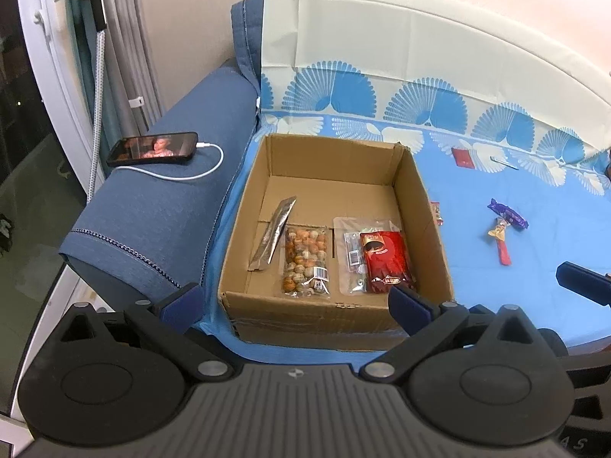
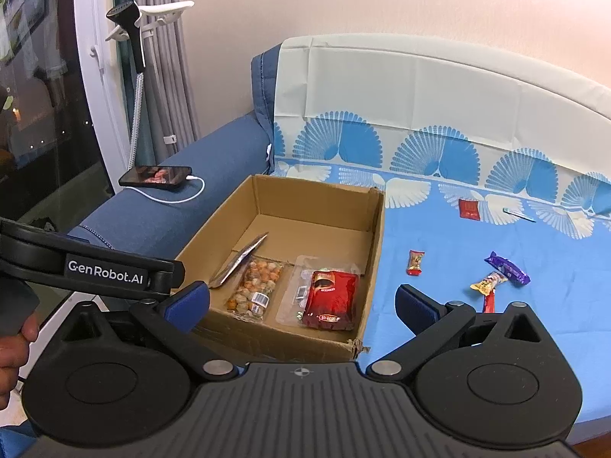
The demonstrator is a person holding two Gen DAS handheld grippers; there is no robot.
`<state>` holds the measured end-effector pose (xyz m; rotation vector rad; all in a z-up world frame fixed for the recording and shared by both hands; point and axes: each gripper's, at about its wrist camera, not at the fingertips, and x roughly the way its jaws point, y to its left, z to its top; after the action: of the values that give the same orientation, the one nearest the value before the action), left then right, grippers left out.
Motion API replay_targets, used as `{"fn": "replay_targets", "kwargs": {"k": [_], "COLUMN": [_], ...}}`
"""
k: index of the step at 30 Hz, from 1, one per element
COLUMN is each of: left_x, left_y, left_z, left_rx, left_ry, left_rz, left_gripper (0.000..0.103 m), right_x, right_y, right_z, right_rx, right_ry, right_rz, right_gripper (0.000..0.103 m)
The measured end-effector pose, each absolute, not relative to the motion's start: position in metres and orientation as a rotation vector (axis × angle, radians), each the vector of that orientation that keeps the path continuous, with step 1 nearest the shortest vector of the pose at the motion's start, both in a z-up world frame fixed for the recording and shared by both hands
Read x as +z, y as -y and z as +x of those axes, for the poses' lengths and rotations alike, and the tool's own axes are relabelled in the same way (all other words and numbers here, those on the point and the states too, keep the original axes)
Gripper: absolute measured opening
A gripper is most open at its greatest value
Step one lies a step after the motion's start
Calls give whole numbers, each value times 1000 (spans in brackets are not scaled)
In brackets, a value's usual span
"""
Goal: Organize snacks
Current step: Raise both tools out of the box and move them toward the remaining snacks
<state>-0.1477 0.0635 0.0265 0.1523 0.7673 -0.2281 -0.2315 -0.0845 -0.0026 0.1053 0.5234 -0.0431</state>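
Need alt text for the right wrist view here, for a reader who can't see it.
An open cardboard box on a blue patterned sheet holds a silver sachet, a clear bag of round snacks and a red packet; more wrapped snacks lie loose on the sheet to its right. The right gripper is open and empty in the foreground, with the left gripper entering from the left.

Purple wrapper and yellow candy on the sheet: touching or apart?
Touching. In the left wrist view the purple wrapper lies across the yellow candy, no sheet between them.

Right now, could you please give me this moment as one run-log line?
left gripper: open, empty | right gripper: open, empty | cardboard box: four snack packs inside | blue cloth: loose snacks remain
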Motion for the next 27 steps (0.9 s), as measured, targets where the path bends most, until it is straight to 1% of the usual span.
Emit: {"fn": "replay_targets", "kwargs": {"k": [7, 19, 27], "left_x": [28, 19, 14], "left_y": [-56, -27, 25], "left_z": [-150, -134, -106], "left_rx": [-235, -239, -302], "left_ry": [-758, -809, -868], "left_rz": [177, 248, 293], "left_gripper": [103, 103, 103], "right_x": [-5, -21, -40], "right_y": [90, 122, 181], "right_z": [-237, -234, -239], "right_rx": [-53, -88, -241], "right_ry": [-516, -530, -542], "right_rz": [125, 224, 293], "right_gripper": [103, 103, 103]}}
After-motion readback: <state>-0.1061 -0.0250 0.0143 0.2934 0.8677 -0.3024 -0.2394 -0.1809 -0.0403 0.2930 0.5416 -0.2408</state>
